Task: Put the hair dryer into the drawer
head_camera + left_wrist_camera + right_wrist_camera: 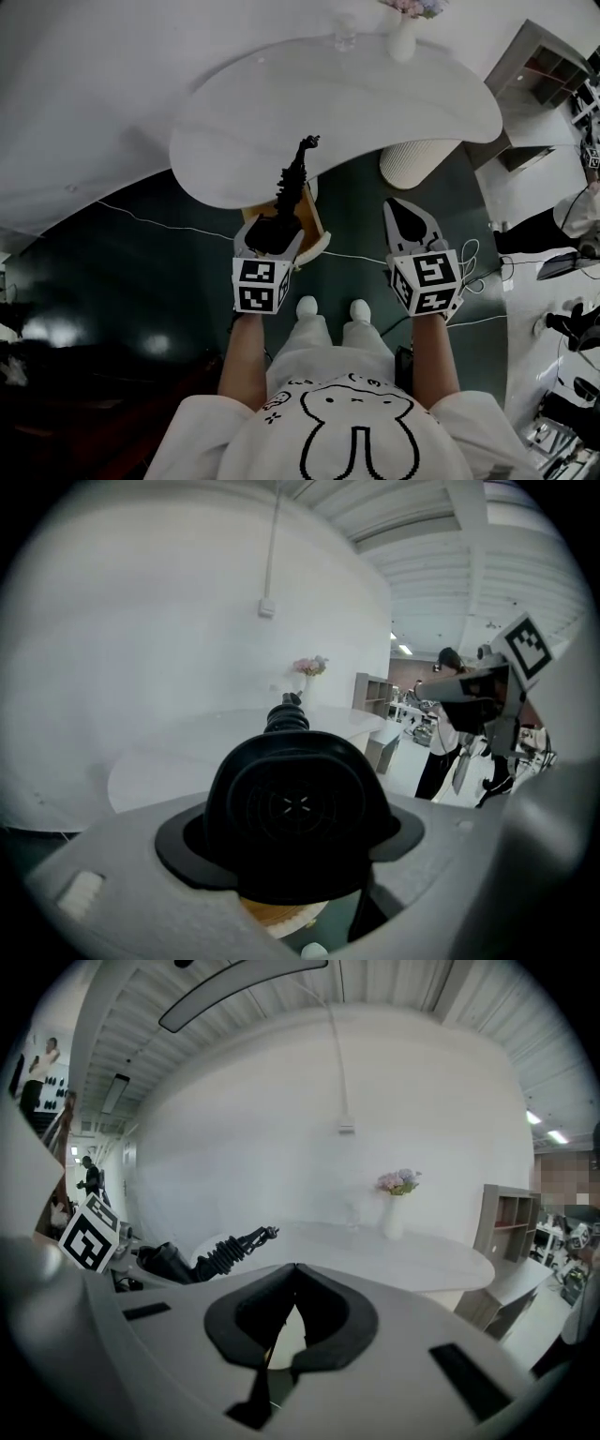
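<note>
My left gripper is shut on the black hair dryer, whose ribbed cord end sticks up and away over the white table's near edge. In the left gripper view the hair dryer's round rear fills the space between the jaws. Right under it lies the open tan wooden drawer, partly hidden by the gripper; a strip of its wood shows below the hair dryer. My right gripper hangs to the right of the drawer, shut with nothing in it, its tips touching. The hair dryer shows at its left.
A curved white table with a ribbed white base stands ahead, bearing a vase of flowers and a glass. A thin cable crosses the dark floor. A shelf unit and people stand at the right.
</note>
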`<action>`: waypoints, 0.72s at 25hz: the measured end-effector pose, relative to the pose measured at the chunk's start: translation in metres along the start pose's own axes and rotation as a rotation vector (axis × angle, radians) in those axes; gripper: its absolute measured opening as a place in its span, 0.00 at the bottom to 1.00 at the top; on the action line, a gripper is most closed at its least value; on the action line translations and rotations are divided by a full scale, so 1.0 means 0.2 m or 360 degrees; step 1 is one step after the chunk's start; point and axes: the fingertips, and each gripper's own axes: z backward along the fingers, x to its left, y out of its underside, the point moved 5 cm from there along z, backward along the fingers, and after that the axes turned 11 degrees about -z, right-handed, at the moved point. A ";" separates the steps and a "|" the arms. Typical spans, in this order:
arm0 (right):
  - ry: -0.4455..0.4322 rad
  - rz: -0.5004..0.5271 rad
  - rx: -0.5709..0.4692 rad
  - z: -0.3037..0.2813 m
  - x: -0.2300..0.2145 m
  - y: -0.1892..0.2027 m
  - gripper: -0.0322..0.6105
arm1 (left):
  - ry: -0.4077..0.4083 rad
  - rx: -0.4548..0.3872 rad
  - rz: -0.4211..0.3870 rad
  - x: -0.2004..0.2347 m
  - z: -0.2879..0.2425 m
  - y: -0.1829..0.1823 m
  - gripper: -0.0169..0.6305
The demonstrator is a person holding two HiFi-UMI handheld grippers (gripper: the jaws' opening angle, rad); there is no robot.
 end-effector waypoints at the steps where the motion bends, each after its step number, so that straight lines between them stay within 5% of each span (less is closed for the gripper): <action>1: 0.0019 -0.0005 0.0001 0.00 0.00 0.01 0.05 | 0.0031 0.0007 -0.0011 -0.01 -0.01 0.02 0.58; 10: 0.0197 -0.0063 0.0012 0.09 0.04 0.10 0.05 | 0.0302 0.0100 -0.0178 -0.07 -0.06 0.18 0.58; 18: 0.0297 -0.0117 0.0064 0.15 0.09 0.22 0.05 | 0.0380 0.0240 -0.0298 -0.07 -0.10 0.37 0.58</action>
